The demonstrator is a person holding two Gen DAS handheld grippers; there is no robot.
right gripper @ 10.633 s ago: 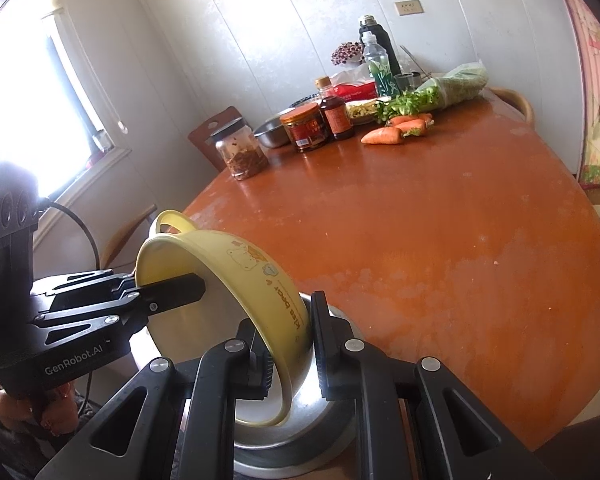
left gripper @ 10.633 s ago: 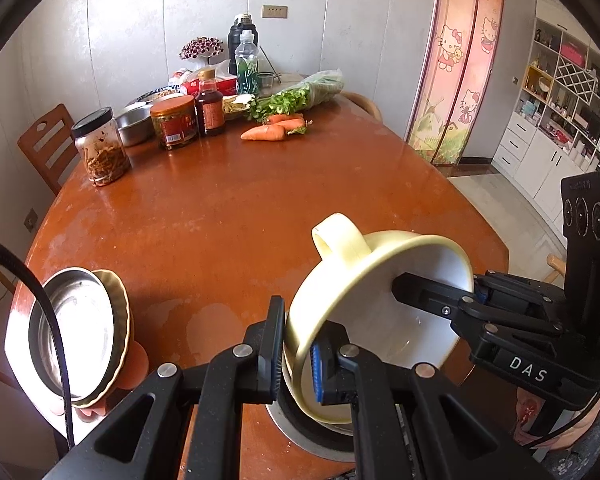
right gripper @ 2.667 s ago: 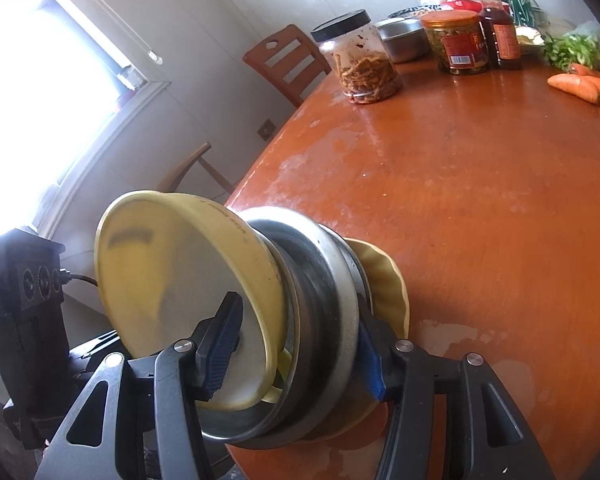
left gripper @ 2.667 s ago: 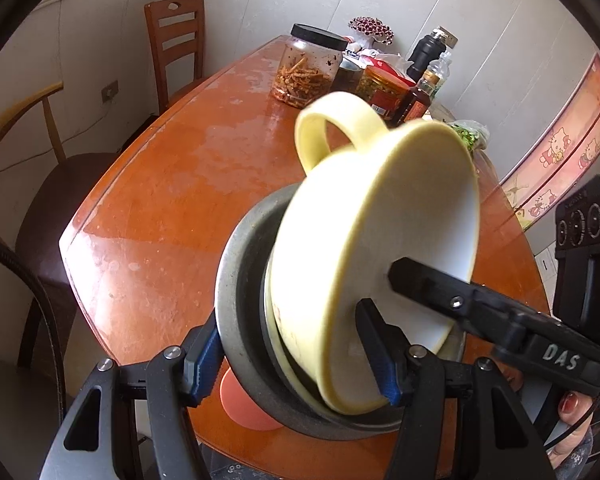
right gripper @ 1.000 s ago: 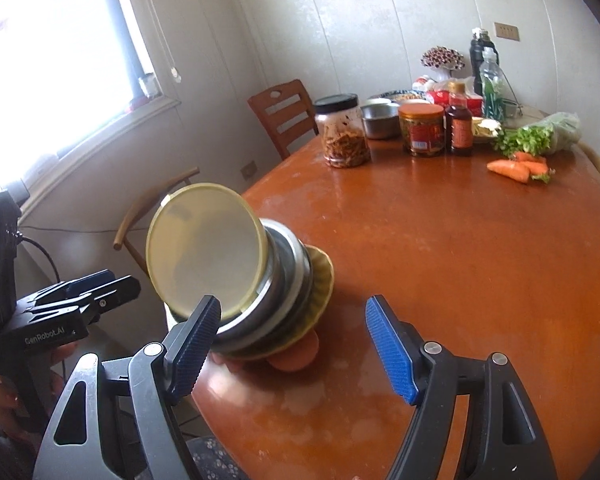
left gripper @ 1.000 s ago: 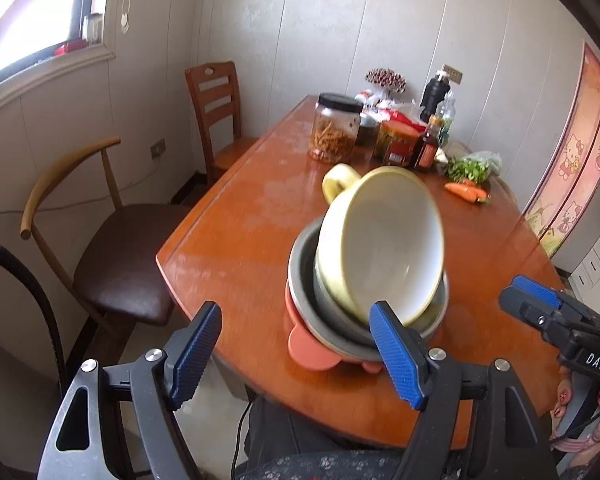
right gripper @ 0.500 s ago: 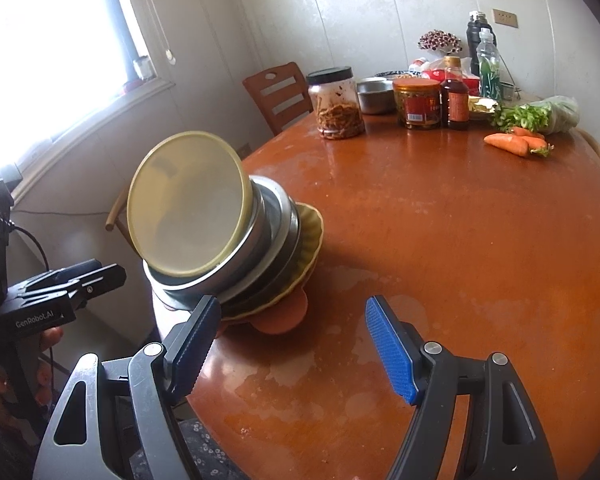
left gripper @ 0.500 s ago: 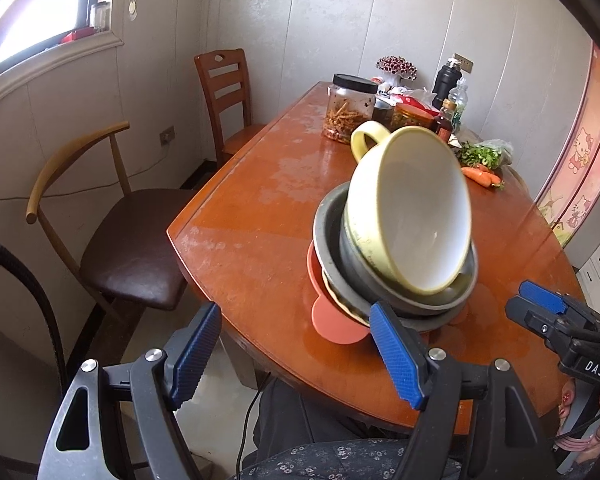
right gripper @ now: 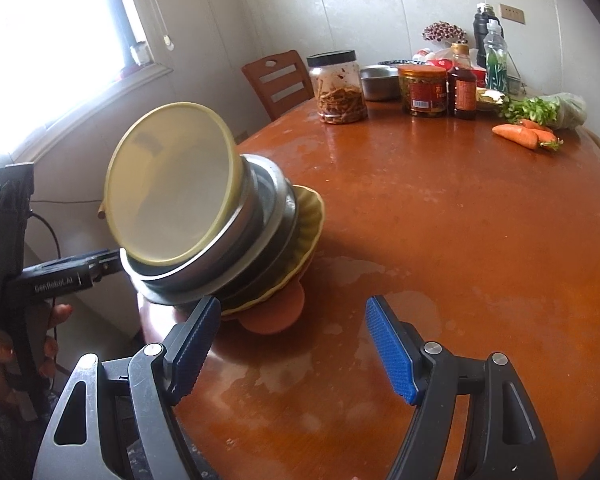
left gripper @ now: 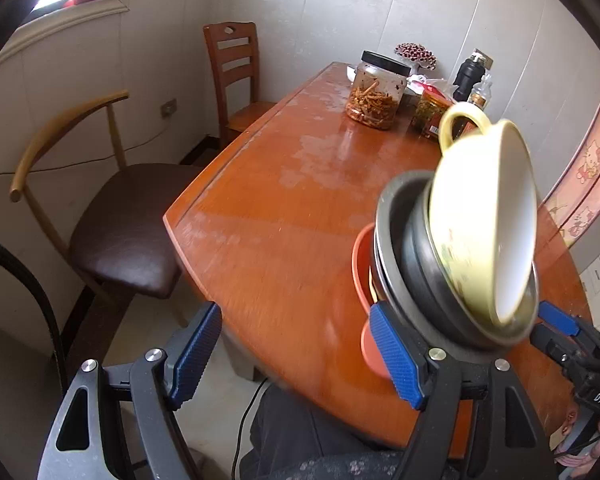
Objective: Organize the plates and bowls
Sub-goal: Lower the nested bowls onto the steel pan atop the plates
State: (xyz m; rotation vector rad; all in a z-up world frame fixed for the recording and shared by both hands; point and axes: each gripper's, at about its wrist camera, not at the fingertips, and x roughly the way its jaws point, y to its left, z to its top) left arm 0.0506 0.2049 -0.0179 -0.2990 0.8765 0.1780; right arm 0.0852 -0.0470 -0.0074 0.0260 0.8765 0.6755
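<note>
Table point(right gripper: 460, 240) fills most of both views, a big round one of shiny orange-brown wood with pale worn patches. Walls are pale panels, and a bright window glows in the upper left of the right wrist view. Two chairs stand at the left of the left wrist view: a wooden chair point(left gripper: 232, 72) near the top and a dark-seated chair point(left gripper: 116, 216) lower down.

The stack point(right gripper: 220, 236) sits near the table's edge, left of the middle in the right wrist view. From big to small it goes: orange plate point(right gripper: 276, 316) at the bottom, yellow wavy plate point(right gripper: 312, 216), steel bowls point(right gripper: 268, 200), and the yellow bowl point(right gripper: 172, 184) with a handle on top. The top bowl looks tipped, not flat.

The left gripper point(left gripper: 296, 356) is wide open and holds nothing; one blue pad is just beside the stack's lower rim. The right gripper point(right gripper: 292, 344) is also wide open and holds nothing, near the stack.

I think the stacking is nearly done. To do this step well, nudge the top bowl gently so it sits flat, and push slowly, because steel slides easily. Keep the pile away from the edge, or it could fall.

At the far end are a jar point(right gripper: 340, 88), red bottles and carrots point(right gripper: 520, 134)
</note>
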